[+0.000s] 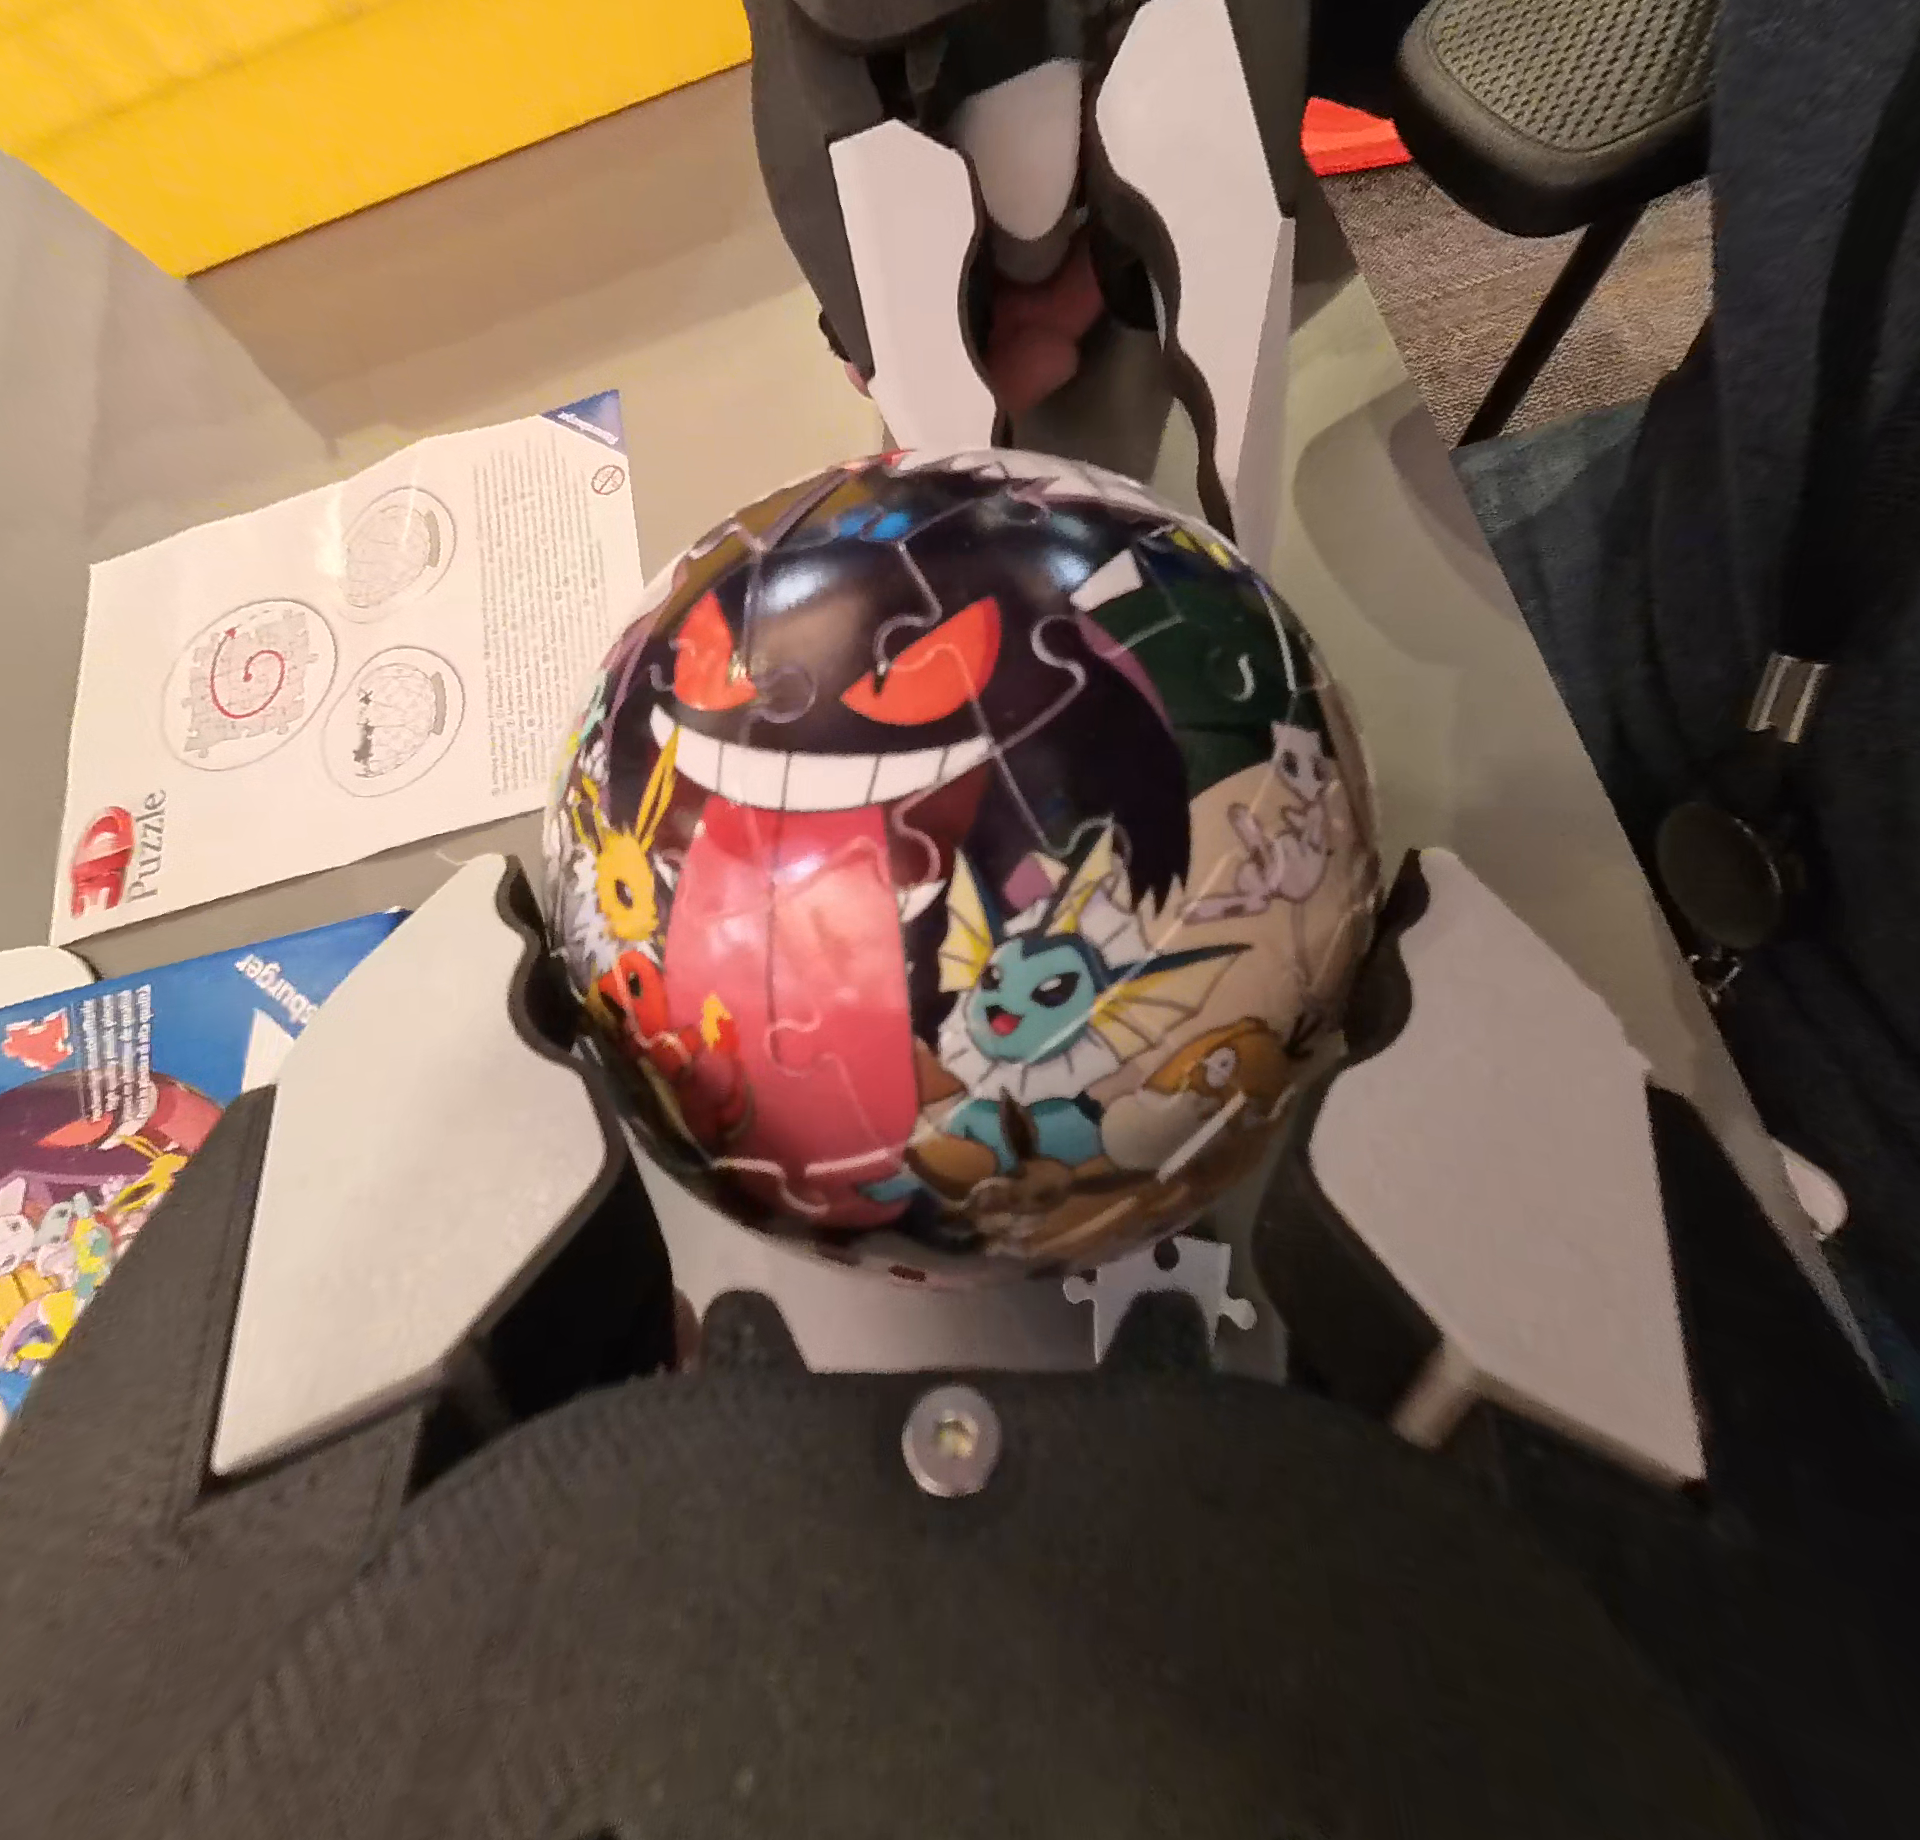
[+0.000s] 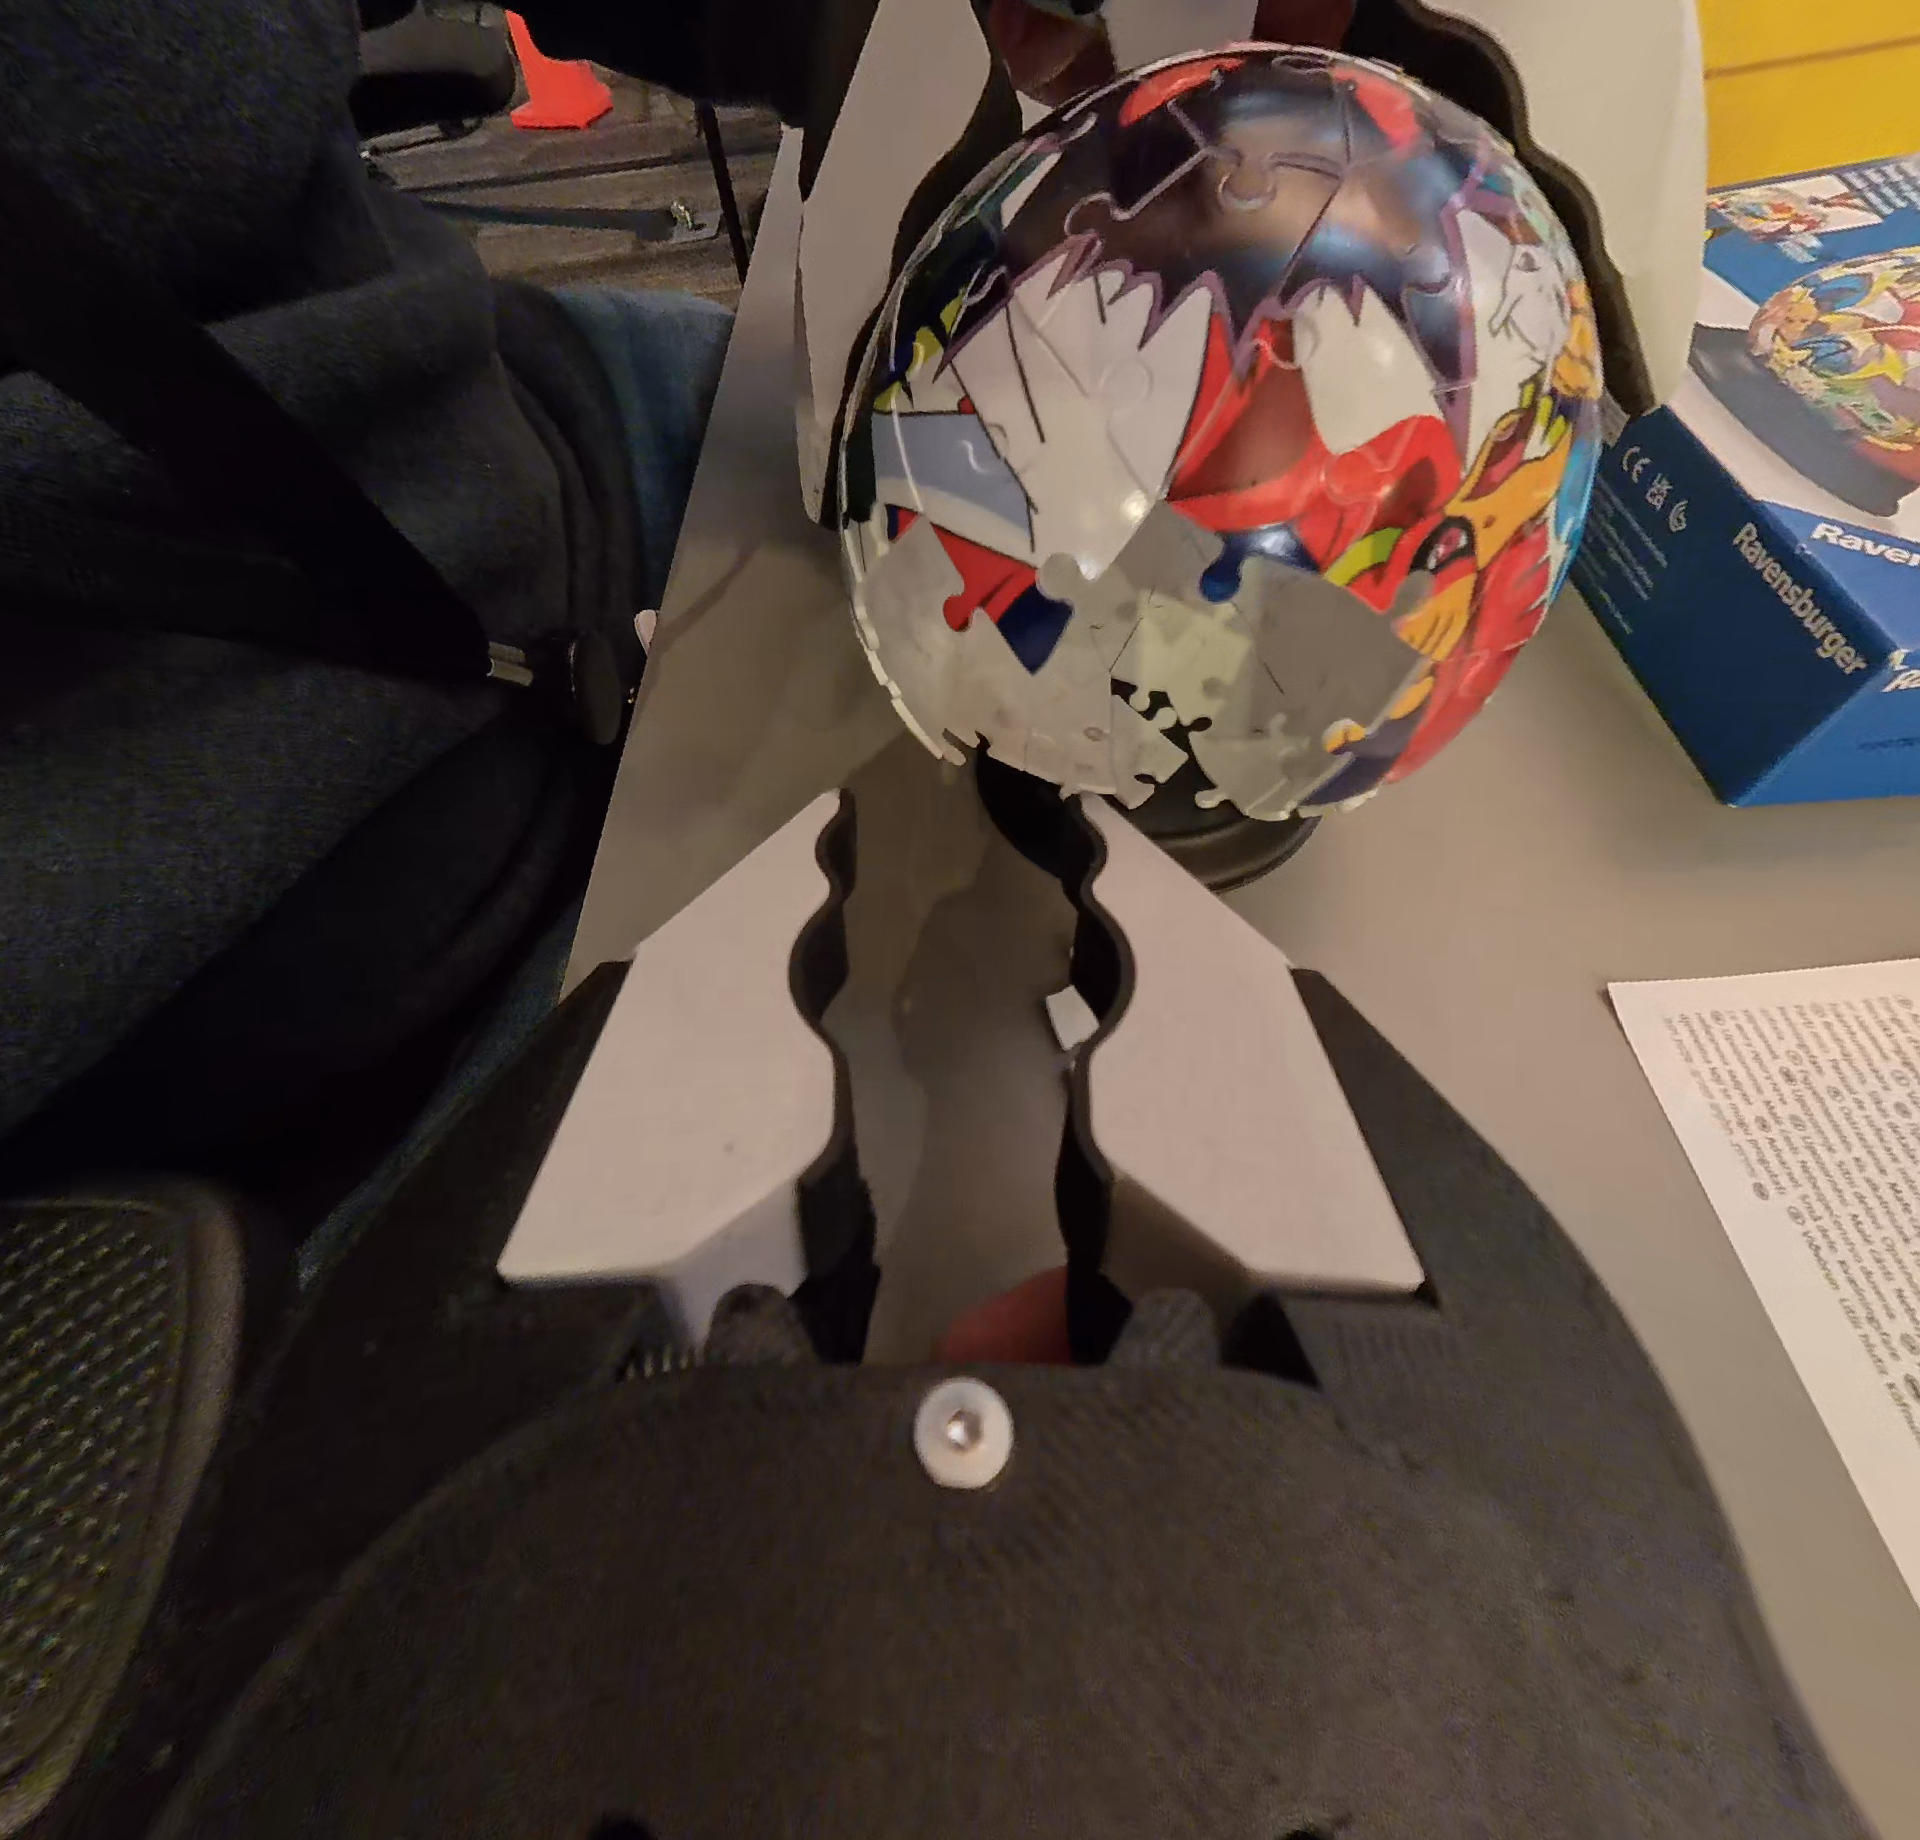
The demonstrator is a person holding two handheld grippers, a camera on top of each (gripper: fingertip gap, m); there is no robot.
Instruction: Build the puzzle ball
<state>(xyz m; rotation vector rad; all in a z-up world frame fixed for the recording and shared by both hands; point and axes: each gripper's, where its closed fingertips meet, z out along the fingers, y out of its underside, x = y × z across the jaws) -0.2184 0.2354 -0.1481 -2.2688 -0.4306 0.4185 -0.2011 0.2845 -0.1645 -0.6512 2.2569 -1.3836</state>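
The puzzle ball (image 1: 966,855) is a glossy sphere of printed cartoon pieces. My left gripper (image 1: 956,886) is shut on the ball, one pad on each side. In the right wrist view the ball (image 2: 1216,419) has an open gap (image 2: 1153,647) low on its near side, where grey piece backs show. A dark round stand (image 2: 1236,845) sits under it. My right gripper (image 2: 966,824) points at that gap from just below, jaws a narrow gap apart. A small white bit (image 2: 1062,1021) sits by its right pad. A loose white piece (image 1: 1164,1291) lies under the ball.
A folded instruction sheet (image 1: 353,668) and the blue puzzle box (image 1: 125,1115) lie on the grey table (image 1: 156,388) left of the ball. A yellow box (image 1: 364,76) stands behind. A person in dark clothing (image 2: 260,543) sits at the table's edge beside a mesh chair (image 1: 1558,76). Across from one pair of fingers to the other is roughly 7 cm. To reach the small white bit (image 2: 1062,1021) in a straight line is about 5 cm for my right fingers, about 11 cm for my left.
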